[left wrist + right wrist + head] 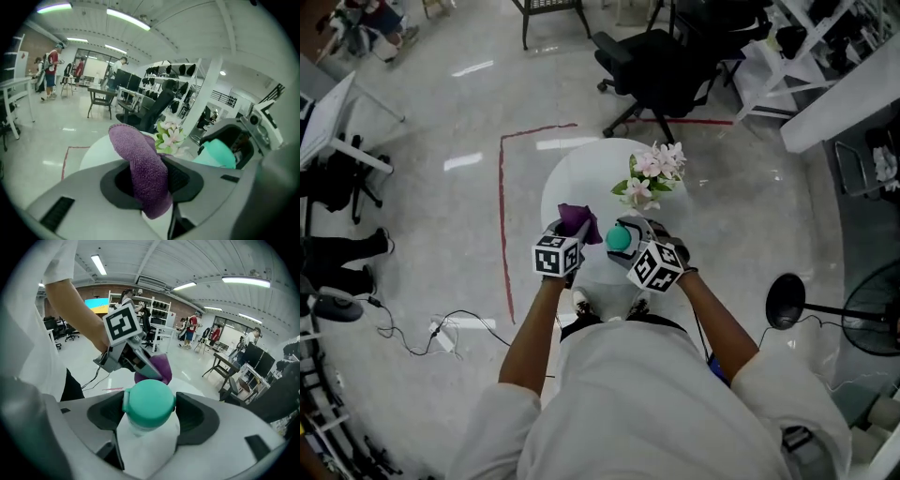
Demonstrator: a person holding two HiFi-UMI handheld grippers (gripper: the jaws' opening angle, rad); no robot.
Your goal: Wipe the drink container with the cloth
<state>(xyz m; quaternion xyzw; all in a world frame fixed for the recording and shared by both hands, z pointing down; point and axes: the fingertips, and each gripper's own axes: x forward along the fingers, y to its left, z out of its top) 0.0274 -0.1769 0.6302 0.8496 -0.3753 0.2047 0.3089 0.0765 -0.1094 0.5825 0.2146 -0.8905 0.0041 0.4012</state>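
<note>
The person's white shirt (647, 394) fills the near foreground, both bare forearms reaching out over the near edge of the round white table (581, 178). The bottle (147, 437) has a pale, cloudy body and a teal cap (149, 404). It is held above that near edge, the right gripper (149, 416) clamped on it from both sides just under the cap. The left gripper (150, 180) pinches a folded purple cloth (140, 164), which sticks up past the jaws and hangs a little below them. Both grippers tilt downward, side by side. The cloth is just beside the cap; contact cannot be made out. Pink flowers (652, 173) stand at the table's far side.
</note>
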